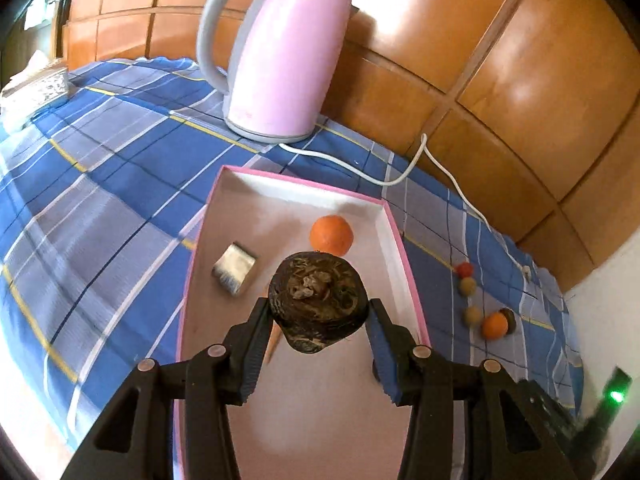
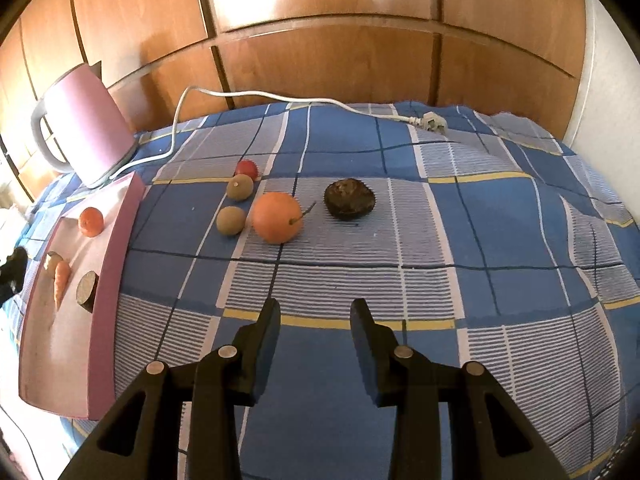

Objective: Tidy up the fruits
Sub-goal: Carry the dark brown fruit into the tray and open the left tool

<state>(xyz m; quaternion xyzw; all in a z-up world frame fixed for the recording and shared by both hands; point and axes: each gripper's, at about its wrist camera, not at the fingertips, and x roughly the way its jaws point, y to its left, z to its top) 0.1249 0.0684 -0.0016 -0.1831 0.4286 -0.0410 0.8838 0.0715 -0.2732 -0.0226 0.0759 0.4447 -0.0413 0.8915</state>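
Note:
My left gripper (image 1: 318, 316) is shut on a dark brown wrinkled fruit (image 1: 318, 306) and holds it above the pink-rimmed tray (image 1: 400, 236). In the tray lie an orange (image 1: 331, 235) and a silver block (image 1: 235, 269). The right wrist view shows the tray (image 2: 116, 240) with the orange (image 2: 91, 222), a carrot (image 2: 61, 282) and a dark round piece (image 2: 86, 291). My right gripper (image 2: 316, 320) is open and empty above the cloth. Ahead of it lie a large orange (image 2: 277, 218), two brownish-green fruits (image 2: 231, 221) (image 2: 239, 187), a red fruit (image 2: 246, 168) and a dark wrinkled fruit (image 2: 349, 199).
A pink kettle (image 1: 276, 52) stands behind the tray; its white cord (image 2: 280, 98) runs along the back of the blue checked cloth (image 2: 480, 260) to a plug (image 2: 434, 122). A wooden panel wall is behind. A tissue box (image 1: 36, 84) sits far left.

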